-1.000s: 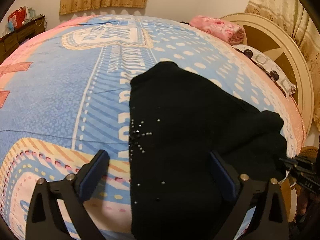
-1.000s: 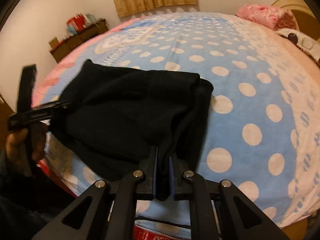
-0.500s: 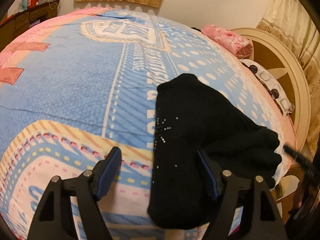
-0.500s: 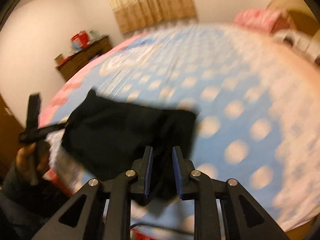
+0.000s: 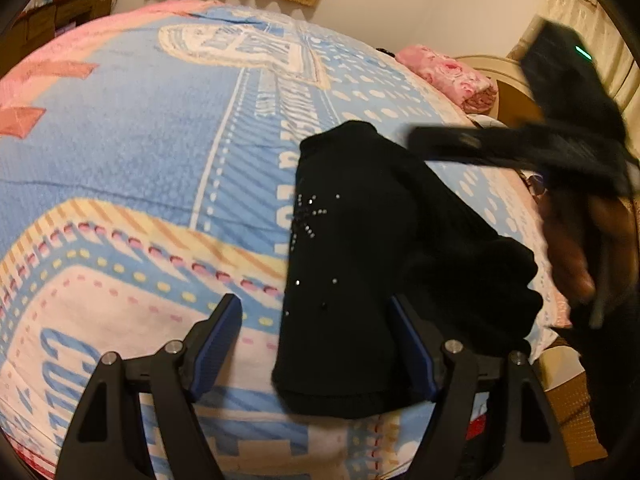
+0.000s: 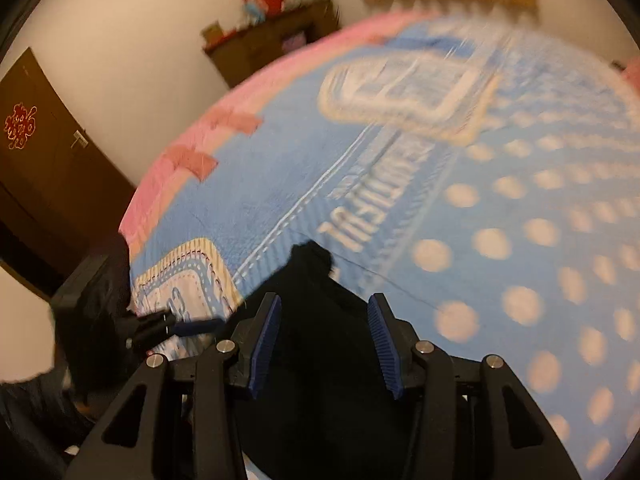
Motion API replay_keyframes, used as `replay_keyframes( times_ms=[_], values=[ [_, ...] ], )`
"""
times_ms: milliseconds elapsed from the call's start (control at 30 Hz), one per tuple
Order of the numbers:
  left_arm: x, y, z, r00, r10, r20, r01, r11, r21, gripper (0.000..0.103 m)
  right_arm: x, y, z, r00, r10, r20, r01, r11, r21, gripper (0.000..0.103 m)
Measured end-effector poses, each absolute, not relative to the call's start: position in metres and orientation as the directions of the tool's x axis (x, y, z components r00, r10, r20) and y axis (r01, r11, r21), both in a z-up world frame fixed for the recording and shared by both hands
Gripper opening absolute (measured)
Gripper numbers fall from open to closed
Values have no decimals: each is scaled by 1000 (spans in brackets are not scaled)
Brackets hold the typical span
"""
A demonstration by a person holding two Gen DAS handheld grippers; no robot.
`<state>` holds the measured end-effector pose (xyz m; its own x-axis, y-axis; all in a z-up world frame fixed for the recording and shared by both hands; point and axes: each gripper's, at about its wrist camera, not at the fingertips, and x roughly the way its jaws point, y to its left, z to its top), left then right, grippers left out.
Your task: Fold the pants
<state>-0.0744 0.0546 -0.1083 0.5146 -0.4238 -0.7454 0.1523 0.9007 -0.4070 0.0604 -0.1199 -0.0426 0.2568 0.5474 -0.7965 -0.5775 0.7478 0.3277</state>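
The black pants (image 5: 360,264), with small sparkling studs, lie folded in a compact bundle near the bed's front edge. My left gripper (image 5: 316,344) is open, hovering just above the bundle's near end, touching nothing. My right gripper (image 6: 324,344) is open and empty above the pants (image 6: 316,360), which show dark below its fingers. In the left wrist view the right gripper (image 5: 480,148) appears blurred, raised over the bundle's far right side. The left gripper also shows in the right wrist view (image 6: 188,326) at the left.
The bed (image 5: 140,140) has a blue, pink and cream patterned cover. A pink pillow (image 5: 448,76) and a cream headboard (image 5: 508,100) are at the far right. A dark dresser (image 6: 272,40) and a brown door (image 6: 44,152) stand by the wall.
My right gripper opened, let go of the pants and lifted up and over the bundle. The pants now lie released on the bed. My left gripper drew back slightly, staying open.
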Motion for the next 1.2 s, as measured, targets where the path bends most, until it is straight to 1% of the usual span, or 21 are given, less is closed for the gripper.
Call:
replay_keyframes(
  times_ms=[33, 67, 100, 133, 167, 200, 233, 300, 367, 433, 467, 500, 567, 600, 633, 733, 833, 900, 1033, 1133, 1200],
  values=[
    [-74, 54, -109, 513, -431, -742, 163, 898, -409, 73, 71, -108, -49, 223, 552, -804, -583, 736, 344, 47],
    [-74, 54, -109, 511, -435, -741, 173, 897, -407, 67, 77, -98, -55, 174, 547, -819, -592, 723, 357, 47],
    [-73, 52, -110, 508, -439, -741, 187, 896, -402, 60, 79, -85, -66, 124, 536, -835, -602, 710, 367, 29],
    [-73, 51, -111, 498, -457, -737, 205, 888, -412, 37, 83, -74, -72, 129, 513, -848, -614, 713, 338, 15],
    [-73, 50, -111, 494, -464, -736, 214, 885, -415, 26, 78, -68, -75, 127, 509, -851, -626, 707, 329, 13],
    [-74, 50, -109, 507, -448, -736, 210, 893, -398, 23, 79, -63, -74, 123, 515, -848, -637, 696, 331, 9],
    [-74, 51, -106, 521, -434, -735, 204, 899, -387, 17, 80, -56, -69, 124, 535, -836, -651, 679, 339, 8],
    [-73, 53, -104, 541, -412, -733, 191, 909, -370, 17, 80, -45, -57, 136, 574, -808, -680, 647, 345, 8],
    [-70, 53, -109, 527, -397, -751, 185, 917, -355, 17, 78, -31, -53, 163, 573, -803, -715, 630, 304, 8],
    [-68, 53, -113, 524, -395, -754, 177, 917, -358, 18, 82, -19, -70, 200, 485, -851, -723, 659, 206, 8],
    [-67, 53, -113, 527, -390, -755, 174, 919, -353, 21, 84, -17, -81, 211, 439, -873, -724, 670, 162, 8],
    [-67, 53, -113, 530, -385, -756, 168, 921, -352, 23, 87, -17, -90, 214, 425, -880, -726, 671, 148, 10],
    [-66, 55, -114, 528, -390, -754, 158, 918, -364, 27, 96, -33, -88, 183, 494, -850, -686, 684, 250, 19],
    [-68, 59, -114, 528, -393, -753, 154, 916, -370, 27, 98, -40, -84, 188, 495, -849, -669, 697, 258, 38],
    [-69, 62, -114, 528, -397, -751, 153, 914, -376, 28, 97, -53, -77, 219, 485, -846, -647, 721, 246, 52],
    [-70, 62, -111, 536, -388, -750, 170, 920, -354, 28, 79, -88, -58, 267, 484, -834, -635, 739, 225, 53],
    [-71, 59, -111, 541, -374, -754, 179, 927, -331, 26, 54, -134, -43, 300, 509, -807, -602, 757, 254, 53],
    [-73, 56, -111, 543, -370, -754, 181, 928, -326, 26, 34, -176, -37, 366, 500, -785, -529, 806, 266, 53],
    [-74, 48, -114, 548, -360, -755, 191, 933, -306, 26, 16, -243, -40, 448, 522, -726, -392, 844, 366, 53],
    [-75, 47, -113, 551, -358, -754, 184, 933, -309, 26, 11, -258, -53, 438, 461, -772, -318, 883, 346, 53],
    [-75, 49, -113, 553, -356, -753, 183, 934, -307, 26, 4, -261, -65, 421, 451, -787, -292, 889, 353, 53]
  ],
)
